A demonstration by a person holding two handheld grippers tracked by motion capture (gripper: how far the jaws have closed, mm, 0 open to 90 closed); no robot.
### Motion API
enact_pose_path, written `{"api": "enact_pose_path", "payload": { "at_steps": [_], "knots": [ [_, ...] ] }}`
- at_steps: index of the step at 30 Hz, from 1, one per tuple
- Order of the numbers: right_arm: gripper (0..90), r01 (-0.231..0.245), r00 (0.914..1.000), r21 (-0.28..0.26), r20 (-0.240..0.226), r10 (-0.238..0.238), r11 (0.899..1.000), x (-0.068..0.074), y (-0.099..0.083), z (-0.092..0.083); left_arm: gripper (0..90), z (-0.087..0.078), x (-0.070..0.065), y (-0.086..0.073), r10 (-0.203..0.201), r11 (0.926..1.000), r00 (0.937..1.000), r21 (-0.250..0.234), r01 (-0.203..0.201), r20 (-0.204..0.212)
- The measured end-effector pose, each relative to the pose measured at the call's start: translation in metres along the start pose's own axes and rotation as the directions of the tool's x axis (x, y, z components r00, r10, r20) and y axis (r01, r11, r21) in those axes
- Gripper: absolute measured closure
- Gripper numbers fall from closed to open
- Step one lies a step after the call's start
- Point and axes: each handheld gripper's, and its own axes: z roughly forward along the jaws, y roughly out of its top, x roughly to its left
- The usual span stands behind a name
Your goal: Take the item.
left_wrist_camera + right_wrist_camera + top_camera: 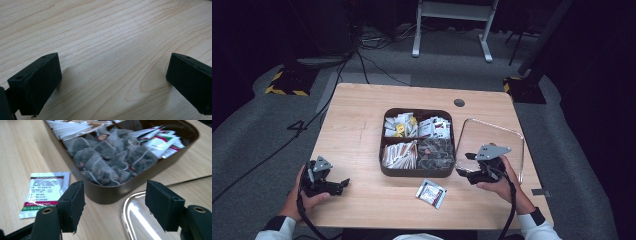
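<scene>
A dark brown tray (384, 150) with four compartments sits mid-table, holding white sachets, sugar sticks and grey tea bags (107, 157). One white sachet (431, 192) with red and green print lies loose on the table in front of the tray (105, 192); the right gripper view has this sachet (42, 191) at its left. My right gripper (464, 165) is open by the tray's front right corner, nothing between its fingers (72, 205). My left gripper (343, 184) rests open at the table's front left, its fingers (37, 82) over bare wood.
A clear lid with a shiny rim (517, 135) lies right of the tray, under my right hand; its rim (126, 212) curves below the right jaw. A round cable hole (459, 102) sits near the table's (357, 125) far edge. White desk legs (452, 30) stand beyond.
</scene>
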Motion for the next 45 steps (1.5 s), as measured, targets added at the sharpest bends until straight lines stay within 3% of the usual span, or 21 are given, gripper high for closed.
{"api": "enact_pose_path", "payload": {
  "at_steps": [9,21,33,43,45],
  "knots": [
    [32.1,-0.035,0.9953,-0.01,0.09,0.035,0.999,-0.029,-0.007,-0.014,0.2,0.0,0.0,0.0,0.0,1.0,1.0,0.0,0.0,0.0],
    [32.7,-0.12,0.9734,0.01,0.198,0.116,0.993,-0.079,-0.025,-0.022,0.2,0.0,0.0,0.0,-0.001,1.0,1.0,0.0,0.001,0.0],
    [36.2,-0.188,0.9627,0.078,0.213,0.168,0.979,-0.114,-0.046,-0.009,0.2,0.0,0.0,0.0,-0.002,1.0,1.0,0.0,0.002,0.002],
    [41.3,-0.286,0.9342,0.093,0.248,0.256,0.954,-0.141,-0.063,0.008,0.1,0.0,0.0,0.0,-0.001,1.0,1.0,0.003,0.001,0.004],
    [43.0,-0.295,0.9359,0.101,0.231,0.266,0.95,-0.143,-0.066,0.012,0.1,0.0,0.0,0.0,-0.001,1.0,1.0,0.003,0.001,0.003]
  ]
}}
